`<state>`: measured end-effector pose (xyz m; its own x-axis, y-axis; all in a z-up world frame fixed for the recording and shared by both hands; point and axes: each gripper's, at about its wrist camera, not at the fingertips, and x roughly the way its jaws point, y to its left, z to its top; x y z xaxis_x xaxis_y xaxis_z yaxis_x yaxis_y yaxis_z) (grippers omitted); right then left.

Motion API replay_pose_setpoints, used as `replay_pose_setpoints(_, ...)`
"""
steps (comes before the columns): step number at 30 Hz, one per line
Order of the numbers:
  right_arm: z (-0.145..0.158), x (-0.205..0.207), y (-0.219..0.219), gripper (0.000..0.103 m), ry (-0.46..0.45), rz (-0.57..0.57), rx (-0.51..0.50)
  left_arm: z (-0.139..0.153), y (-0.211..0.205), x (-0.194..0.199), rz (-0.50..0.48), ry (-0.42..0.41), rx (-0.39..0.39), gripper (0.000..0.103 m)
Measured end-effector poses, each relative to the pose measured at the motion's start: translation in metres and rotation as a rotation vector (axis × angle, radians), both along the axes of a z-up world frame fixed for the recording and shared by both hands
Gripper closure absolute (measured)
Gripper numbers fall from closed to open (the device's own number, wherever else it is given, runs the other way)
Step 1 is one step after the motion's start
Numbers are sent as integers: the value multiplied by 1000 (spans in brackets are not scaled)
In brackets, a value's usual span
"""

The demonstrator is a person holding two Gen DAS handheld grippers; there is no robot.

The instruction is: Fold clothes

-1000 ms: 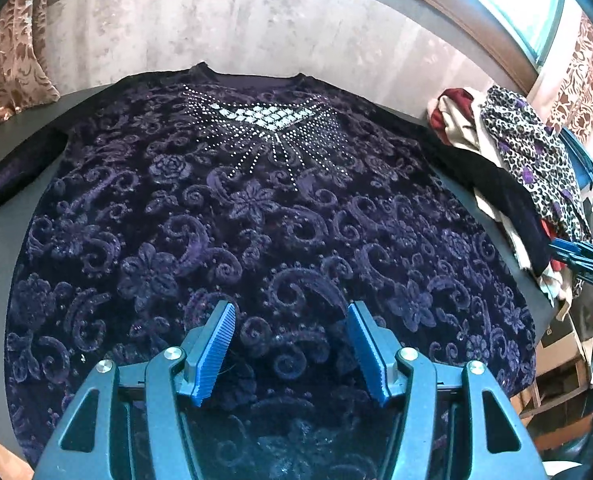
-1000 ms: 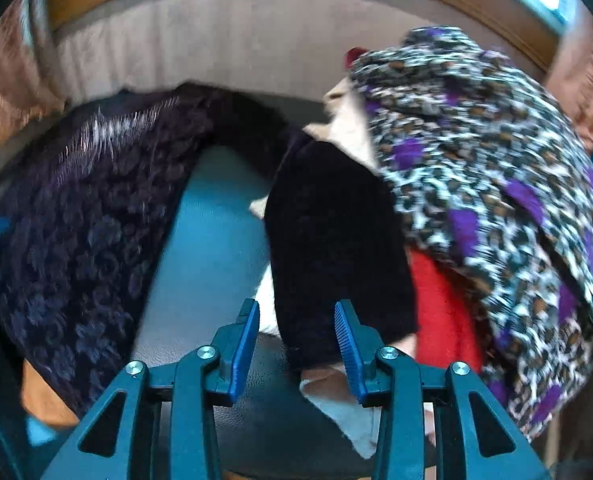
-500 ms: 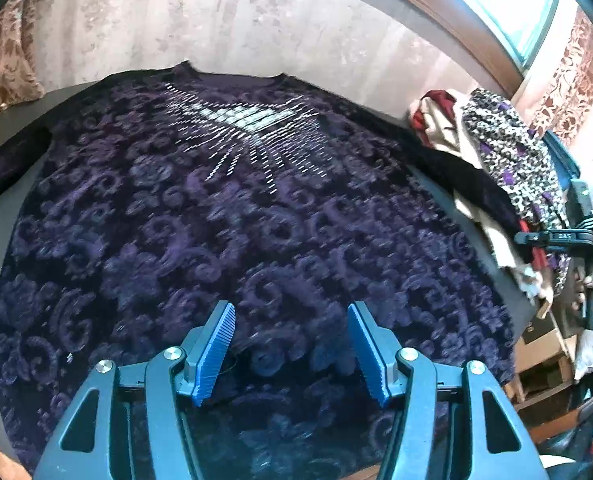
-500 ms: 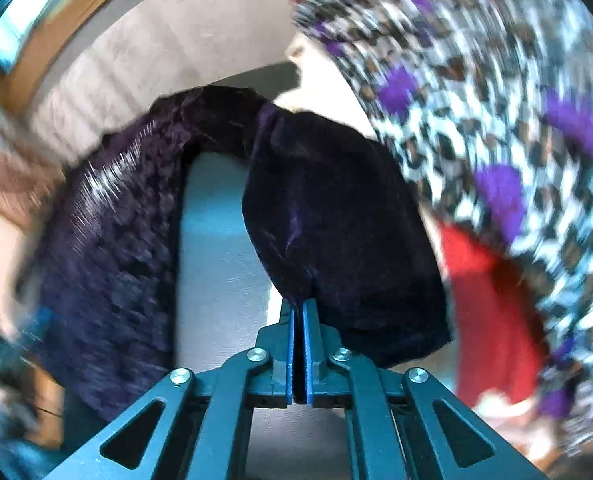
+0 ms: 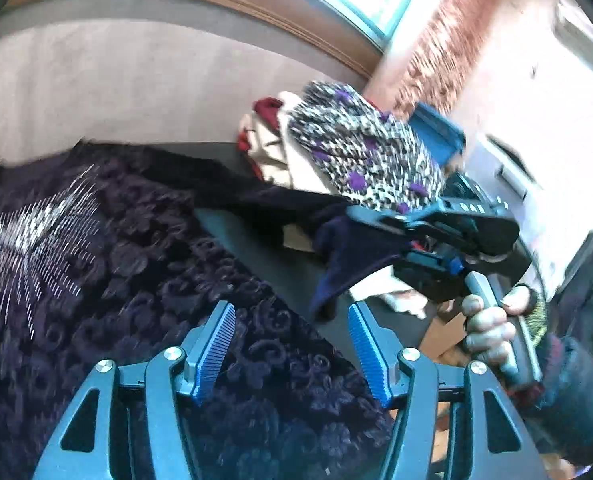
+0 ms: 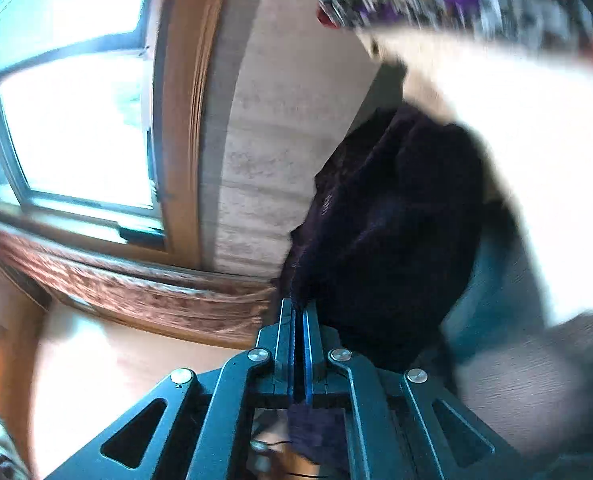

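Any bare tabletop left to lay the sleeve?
One dark strip, bordered by purple top, its sleeve and clothes pile. The pile side is crowded; the right claw sits there.

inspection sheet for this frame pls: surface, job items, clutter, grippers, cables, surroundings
Surface: dark grey tabletop, mostly covered.
Job's things: purple velvet top spread flat, sequins at the neck; its sleeve lifted off the table.
Clutter: heap of clothes at the far edge, leopard print on top.
Grippers: left gripper open, empty, above the top; right gripper shut on the sleeve, hand on its handle.
Cables: nothing seen.
Surroundings: window, wooden frame, curtain.
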<state>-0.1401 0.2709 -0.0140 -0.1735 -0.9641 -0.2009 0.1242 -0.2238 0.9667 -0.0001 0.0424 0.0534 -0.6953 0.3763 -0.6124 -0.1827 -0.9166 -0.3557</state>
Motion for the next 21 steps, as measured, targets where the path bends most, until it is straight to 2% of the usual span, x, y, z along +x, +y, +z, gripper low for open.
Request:
replay_pose_setpoints(4,-19,-2,-27,99,-50,18,-39,-5,22,-15,-26,20,-147,43)
replay_pose_setpoints(6,-18,-3,-31,99,-53,31,-48,-8,27,-22,-63,19,-172,42)
replay_pose_setpoints(9,-8,-2,-29,99,-35,50,-53,-16,27,-35,-58,13,-202,44)
replay_pose_setpoints(11,-2,-2,-30,99,-19,61,-52,-21,22,-45,-52,-22,-173,59)
replay_pose_setpoints(12,1,-2,-30,99,-11,65,-51,-22,18,-49,-52,-36,-150,83)
replay_pose_setpoints(13,4,-2,-30,99,9,68,-40,-23,13,-51,-54,-49,-112,94)
replay_pose_setpoints(15,8,-4,-32,95,41,68,-23,-20,1,-59,-48,-61,-37,98)
replay_pose_setpoints(17,11,-6,-30,95,68,54,-22,-9,-12,-62,-47,-42,30,99)
replay_pose_setpoints(18,11,-6,-26,89,81,33,-19,-1,-19,-63,-44,-24,53,99)
replay_pose_setpoints(20,10,-5,-16,63,94,-14,-33,21,-40,-63,-27,22,102,99)
replay_pose_setpoints(21,8,-3,-12,41,98,-36,-37,32,-52,-65,-17,42,133,99)
